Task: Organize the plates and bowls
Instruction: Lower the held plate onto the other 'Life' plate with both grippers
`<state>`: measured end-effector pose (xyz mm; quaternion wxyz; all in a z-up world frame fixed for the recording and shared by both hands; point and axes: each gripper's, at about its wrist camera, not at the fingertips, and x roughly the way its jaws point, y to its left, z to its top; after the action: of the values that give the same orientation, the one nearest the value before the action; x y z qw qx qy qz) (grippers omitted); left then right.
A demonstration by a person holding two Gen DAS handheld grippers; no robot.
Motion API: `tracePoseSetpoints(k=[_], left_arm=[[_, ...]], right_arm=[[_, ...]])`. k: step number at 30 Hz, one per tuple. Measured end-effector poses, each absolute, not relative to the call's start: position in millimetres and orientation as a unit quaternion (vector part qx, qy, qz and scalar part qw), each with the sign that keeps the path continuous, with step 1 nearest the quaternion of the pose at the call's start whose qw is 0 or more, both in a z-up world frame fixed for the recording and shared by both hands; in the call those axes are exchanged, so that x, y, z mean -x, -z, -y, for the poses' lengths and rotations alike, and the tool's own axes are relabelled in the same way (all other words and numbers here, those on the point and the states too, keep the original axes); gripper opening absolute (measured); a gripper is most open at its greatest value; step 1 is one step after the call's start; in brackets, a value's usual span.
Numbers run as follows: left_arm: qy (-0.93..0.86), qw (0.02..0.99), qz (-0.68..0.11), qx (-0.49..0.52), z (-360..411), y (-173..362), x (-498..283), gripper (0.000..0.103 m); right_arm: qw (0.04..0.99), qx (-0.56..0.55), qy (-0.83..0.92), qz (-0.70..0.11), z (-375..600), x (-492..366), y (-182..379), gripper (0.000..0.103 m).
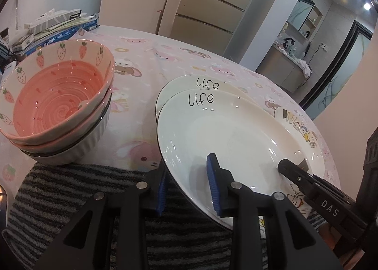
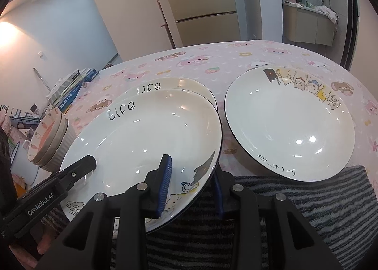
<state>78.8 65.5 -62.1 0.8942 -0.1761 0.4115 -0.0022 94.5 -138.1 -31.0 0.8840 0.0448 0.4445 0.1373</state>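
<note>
A white "Life" plate (image 1: 231,137) (image 2: 146,132) sits tilted over a second "Life" plate (image 1: 226,85) (image 2: 189,85). My left gripper (image 1: 189,185) straddles its left rim, one blue pad inside, one under; the jaws are apart. My right gripper (image 2: 193,185) straddles its right rim the same way. Each gripper shows in the other's view, the right one (image 1: 297,175) and the left one (image 2: 78,168). A third plate with cartoon animals (image 2: 290,128) lies to the right. Stacked strawberry bowls (image 1: 54,104) (image 2: 47,142) stand to the left.
A round table with a pink cartoon cloth (image 1: 151,62) (image 2: 212,62) holds everything. A grey striped mat (image 1: 70,189) (image 2: 319,199) covers the near edge. Books and boxes (image 1: 52,31) (image 2: 70,88) are piled at the far left.
</note>
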Motion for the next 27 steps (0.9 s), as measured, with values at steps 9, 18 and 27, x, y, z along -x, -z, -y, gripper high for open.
tracePoseSetpoints(k=[9, 18, 27], left_arm=[[0.007, 0.894, -0.406, 0.191, -68.6, 61.9, -73.2, 0.029], [0.006, 0.890, -0.415, 0.189, -66.0, 62.2, -76.7, 0.039], [0.005, 0.889, -0.420, 0.183, -64.1, 63.0, -78.9, 0.046]], right_arm=[[0.888, -0.046, -0.147, -0.432, 139.5, -94.4, 34.3, 0.035], [0.895, -0.021, -0.140, -0.424, 130.1, -100.2, 37.2, 0.038], [0.893, -0.019, -0.127, -0.431, 127.1, -99.1, 34.9, 0.039]])
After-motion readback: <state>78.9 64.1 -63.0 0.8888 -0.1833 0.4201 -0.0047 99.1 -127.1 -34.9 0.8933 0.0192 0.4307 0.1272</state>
